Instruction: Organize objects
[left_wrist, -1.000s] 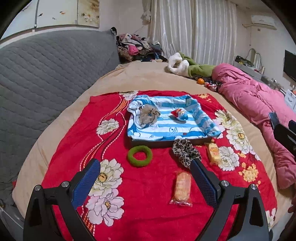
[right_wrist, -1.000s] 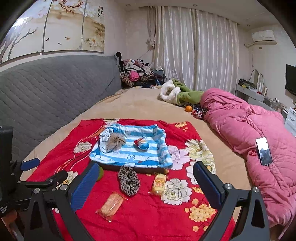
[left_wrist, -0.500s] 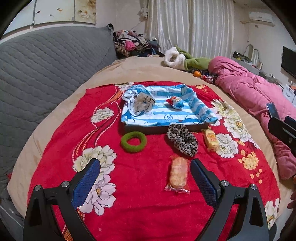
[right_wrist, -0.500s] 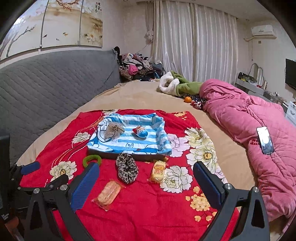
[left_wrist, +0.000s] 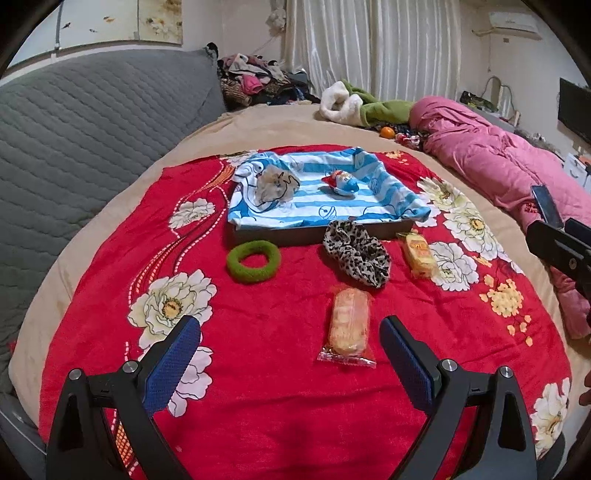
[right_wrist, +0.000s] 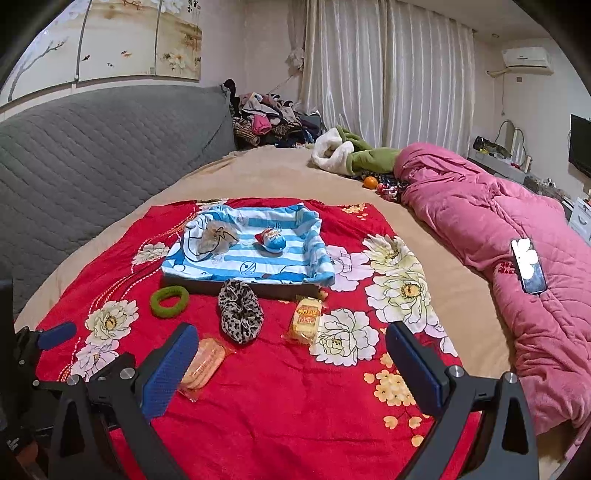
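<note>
The left gripper (left_wrist: 290, 354) hovers over the near part of the red floral blanket (left_wrist: 266, 398), its blue-padded fingers spread wide with nothing between them. The right gripper (right_wrist: 288, 363) hangs likewise over the blanket's near half, jaws wide apart and empty; the left gripper's blue tip shows at its far left.

Taking the tray (left_wrist: 295, 233) lined with blue-striped cloth as landmark: nearest the grippers, well in front of the tray, lies a clear-wrapped biscuit pack (left_wrist: 349, 326), just ahead of the left gripper's right finger. Bare red blanket lies around the pack on its left and near sides. Closer to the tray, a green ring scrunchie (left_wrist: 253, 261) sits just before its front-left edge, a leopard-print scrunchie (left_wrist: 356, 253) touches or nearly touches the front wall, and a yellow snack packet (left_wrist: 419, 253) lies off the front-right corner. Inside the tray are a beige pouch (left_wrist: 275, 182) at left and a red-and-blue egg-shaped toy (left_wrist: 341, 183) toward the right.

Beyond the tray the tan bedspread (right_wrist: 280, 173) runs open toward the curtains; a pink quilt (right_wrist: 517, 229) bounds the right side, a phone (right_wrist: 528, 265) lying on it.
</note>
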